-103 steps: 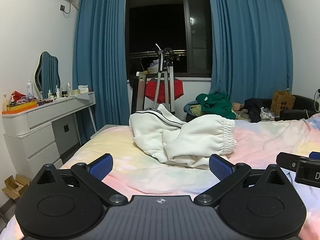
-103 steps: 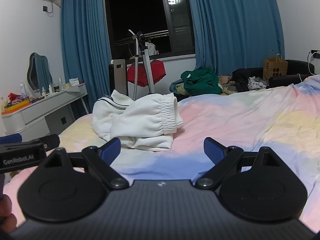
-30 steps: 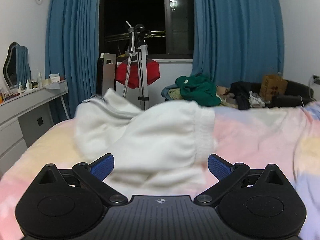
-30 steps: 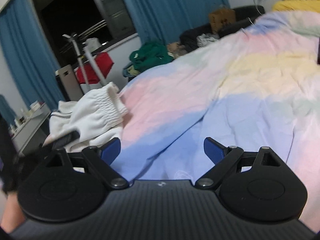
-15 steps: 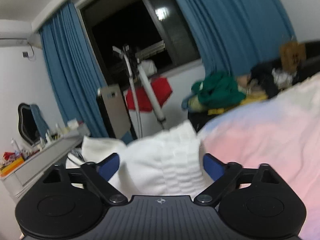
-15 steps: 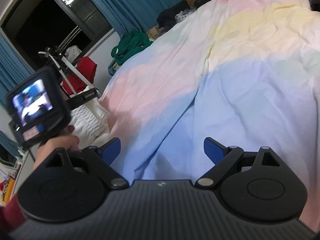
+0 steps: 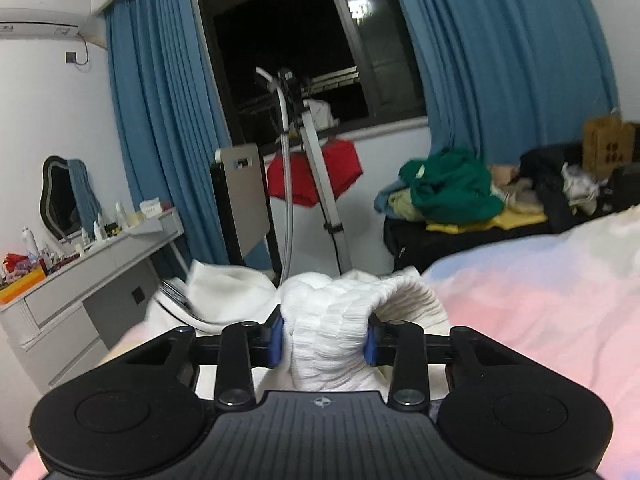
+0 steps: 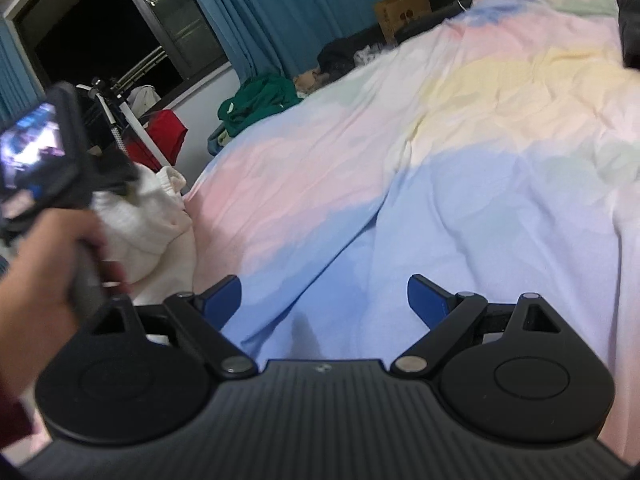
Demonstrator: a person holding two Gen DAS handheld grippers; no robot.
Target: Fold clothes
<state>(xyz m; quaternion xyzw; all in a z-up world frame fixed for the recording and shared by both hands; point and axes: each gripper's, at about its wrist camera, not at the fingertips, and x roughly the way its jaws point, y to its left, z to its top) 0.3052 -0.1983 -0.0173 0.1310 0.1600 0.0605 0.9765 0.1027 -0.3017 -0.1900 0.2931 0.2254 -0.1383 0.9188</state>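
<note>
At the bed's (image 8: pixel 400 184) left edge the white sweatpants (image 7: pixel 328 336) sit bunched with their ribbed waistband pinched between the 2 pads of the left gripper (image 7: pixel 325 339), whose jaws have just been closing from wide apart 1 second ago, while the right gripper (image 8: pixel 324 300) hovers spread over bare sheet.

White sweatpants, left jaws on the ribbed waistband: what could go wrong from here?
1. The left gripper, jaws just closed, pinches a bunched wad of the white sweatpants, so it may hold several layers and lift them still crumpled.
2. The right gripper is open over bare pastel bedsheet, away from the pants; a one-sided lift would leave them dangling.
</note>
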